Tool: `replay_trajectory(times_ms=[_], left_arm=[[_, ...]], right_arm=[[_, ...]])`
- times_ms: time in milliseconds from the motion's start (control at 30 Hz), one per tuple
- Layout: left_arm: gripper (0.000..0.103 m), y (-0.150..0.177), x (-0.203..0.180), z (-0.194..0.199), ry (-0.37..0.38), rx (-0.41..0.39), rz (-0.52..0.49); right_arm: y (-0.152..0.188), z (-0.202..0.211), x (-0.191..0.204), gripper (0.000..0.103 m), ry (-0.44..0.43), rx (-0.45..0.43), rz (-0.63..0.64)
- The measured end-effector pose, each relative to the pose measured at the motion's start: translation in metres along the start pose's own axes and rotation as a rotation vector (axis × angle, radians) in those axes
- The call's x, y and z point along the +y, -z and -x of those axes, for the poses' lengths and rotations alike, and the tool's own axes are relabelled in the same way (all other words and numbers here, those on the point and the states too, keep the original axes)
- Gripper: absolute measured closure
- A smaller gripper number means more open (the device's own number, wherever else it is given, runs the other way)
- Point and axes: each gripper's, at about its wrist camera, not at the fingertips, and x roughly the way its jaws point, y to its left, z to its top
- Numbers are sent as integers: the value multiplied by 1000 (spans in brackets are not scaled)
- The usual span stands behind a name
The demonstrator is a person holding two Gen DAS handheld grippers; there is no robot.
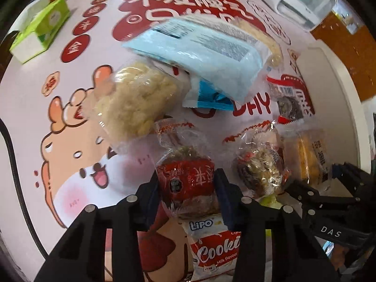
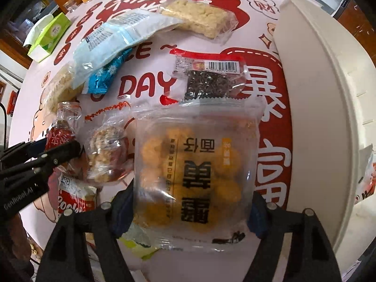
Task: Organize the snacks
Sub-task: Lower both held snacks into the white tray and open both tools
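Observation:
My left gripper (image 1: 188,188) has its fingers on both sides of a red-wrapped snack (image 1: 188,183) and looks shut on it; it also shows in the right wrist view (image 2: 58,138). My right gripper (image 2: 190,211) is open wide, its fingers flanking a clear pack of yellow pastry balls (image 2: 195,171) that lies on the table. That pack shows in the left wrist view (image 1: 310,159). A nut snack in clear wrap (image 1: 260,166) lies between the two. A Lipo cookie pack (image 1: 213,244) lies under my left gripper.
A white bin (image 2: 324,108) stands at the right. Rice-crisp packs (image 1: 134,103) (image 2: 199,16), a pale blue bag (image 1: 204,54), a blue sachet (image 1: 209,98) and a dark seed bar (image 2: 206,80) lie further back. A green tissue box (image 1: 42,28) is at far left.

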Motion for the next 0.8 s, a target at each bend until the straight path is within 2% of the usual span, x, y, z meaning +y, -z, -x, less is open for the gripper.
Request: replay_trajectory(times_ms=[200, 400, 600, 800], left_arm=[[61, 9, 2, 37, 2, -92, -14], [61, 15, -5, 93, 12, -204, -56], [61, 19, -36, 153, 26, -337, -137], [61, 25, -70, 197, 59, -425, -212]], right_arm=[[12, 25, 3, 28, -10, -71, -18], [32, 75, -6, 28, -39, -170, -37], [40, 124, -3, 28, -43, -282, -19], [48, 164, -7, 28, -49, -384, -6]])
